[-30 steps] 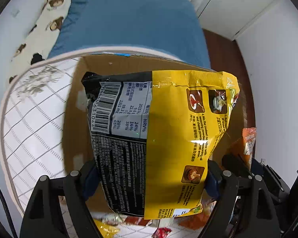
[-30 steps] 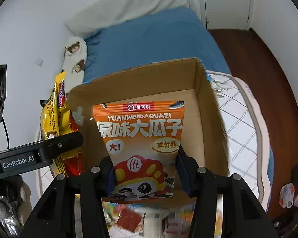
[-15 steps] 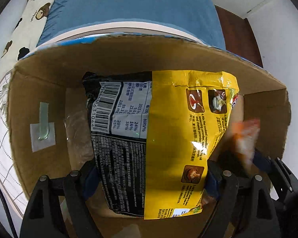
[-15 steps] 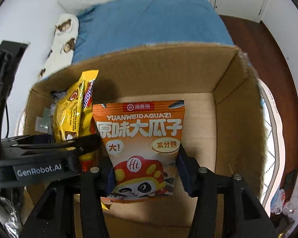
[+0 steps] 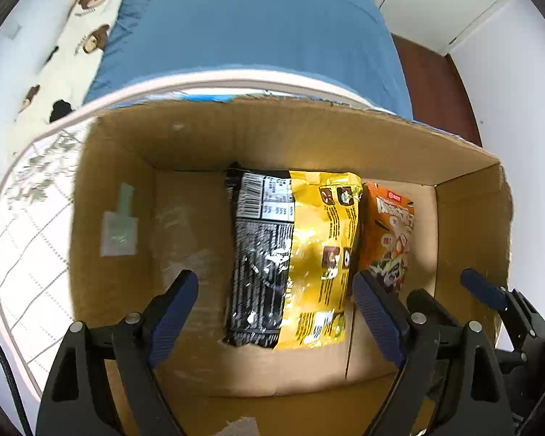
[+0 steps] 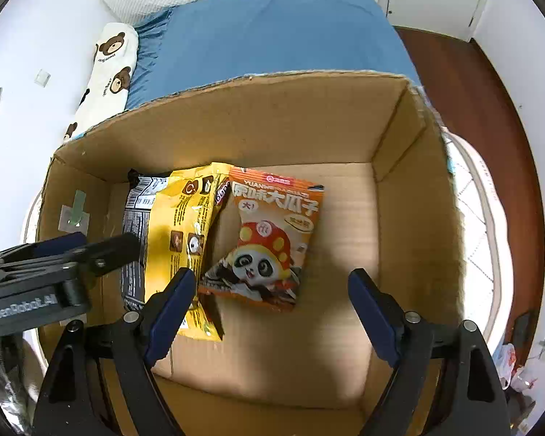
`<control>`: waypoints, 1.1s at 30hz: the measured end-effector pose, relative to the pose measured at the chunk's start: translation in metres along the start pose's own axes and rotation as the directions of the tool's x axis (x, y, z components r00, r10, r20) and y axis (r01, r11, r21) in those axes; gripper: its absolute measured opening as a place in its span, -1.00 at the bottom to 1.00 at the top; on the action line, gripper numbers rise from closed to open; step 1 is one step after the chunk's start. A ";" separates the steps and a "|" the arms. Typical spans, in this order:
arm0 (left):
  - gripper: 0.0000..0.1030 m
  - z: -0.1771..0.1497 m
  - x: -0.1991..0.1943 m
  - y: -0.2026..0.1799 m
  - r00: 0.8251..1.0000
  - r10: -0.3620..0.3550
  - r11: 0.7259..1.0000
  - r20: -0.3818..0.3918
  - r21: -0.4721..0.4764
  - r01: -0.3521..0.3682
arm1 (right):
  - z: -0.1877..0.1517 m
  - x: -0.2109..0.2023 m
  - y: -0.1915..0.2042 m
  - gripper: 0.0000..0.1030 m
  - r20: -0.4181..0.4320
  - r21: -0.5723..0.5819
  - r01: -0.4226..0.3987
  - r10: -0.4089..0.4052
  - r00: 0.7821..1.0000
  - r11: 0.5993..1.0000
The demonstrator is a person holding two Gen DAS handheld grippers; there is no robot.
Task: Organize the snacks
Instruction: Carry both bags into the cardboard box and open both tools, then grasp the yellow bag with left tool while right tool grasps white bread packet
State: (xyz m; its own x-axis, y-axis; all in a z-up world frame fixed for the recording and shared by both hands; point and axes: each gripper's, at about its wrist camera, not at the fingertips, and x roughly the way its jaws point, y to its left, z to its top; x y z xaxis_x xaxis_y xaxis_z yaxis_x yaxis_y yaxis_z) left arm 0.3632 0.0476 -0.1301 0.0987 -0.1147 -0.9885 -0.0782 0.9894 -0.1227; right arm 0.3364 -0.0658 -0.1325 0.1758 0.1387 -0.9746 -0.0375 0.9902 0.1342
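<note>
I have both packs down in the box (image 6: 399, 127): the yellow pack (image 5: 319, 254) at its middle, the orange pack (image 6: 269, 239) at its 3 o'clock. My left gripper (image 5: 276, 309) stands released; the right gripper (image 6: 272, 309) has just been opening, nothing between its jaws (more snacks probably remain outside).

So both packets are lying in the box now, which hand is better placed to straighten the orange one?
Right. Its open claw hangs just above the orange packet, which lies tilted on the box floor. The left claw, also open, sits over the yellow packet.
</note>
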 end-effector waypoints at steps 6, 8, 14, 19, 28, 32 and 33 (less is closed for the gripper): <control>0.69 -0.033 -0.035 0.002 0.995 0.013 1.000 0.101 0.014 -0.014 | -0.026 -0.039 0.007 0.70 0.056 -0.010 0.026 -0.025 0.998 1.000; 0.69 -0.044 -0.043 0.005 0.992 0.016 0.999 0.128 0.026 -0.020 | -0.035 -0.052 0.005 0.70 0.077 -0.012 0.031 -0.030 0.997 0.999; 0.69 -0.068 -0.067 0.024 0.980 0.004 0.999 0.201 0.038 -0.012 | -0.063 -0.092 0.005 0.70 0.156 -0.019 0.041 -0.038 0.987 0.999; 0.69 -0.093 -0.095 0.022 0.968 -0.022 0.999 0.250 0.045 0.011 | -0.087 -0.131 0.010 0.70 0.223 -0.025 0.035 -0.029 0.974 0.999; 0.69 -0.153 -0.138 0.030 0.946 -0.030 0.999 0.324 0.039 0.018 | -0.148 -0.174 0.013 0.70 0.260 -0.003 -0.050 0.049 0.964 0.999; 0.69 -0.192 -0.128 0.044 0.954 0.020 0.999 0.300 0.030 -0.031 | -0.185 -0.154 0.014 0.71 0.182 0.017 -0.086 0.081 0.980 0.996; 0.69 -0.205 -0.122 0.051 0.957 0.040 0.999 0.286 0.023 -0.049 | -0.197 -0.143 0.015 0.70 0.147 0.023 -0.095 0.090 0.985 0.995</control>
State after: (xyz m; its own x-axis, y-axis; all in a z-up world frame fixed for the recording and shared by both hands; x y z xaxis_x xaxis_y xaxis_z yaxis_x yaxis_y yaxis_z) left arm 0.1442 0.0935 -0.0338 0.3748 -0.0445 -0.9261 -0.0598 0.9956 -0.0720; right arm 0.1167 -0.0736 -0.0265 0.3148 0.2279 -0.9214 -0.0316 0.9727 0.2298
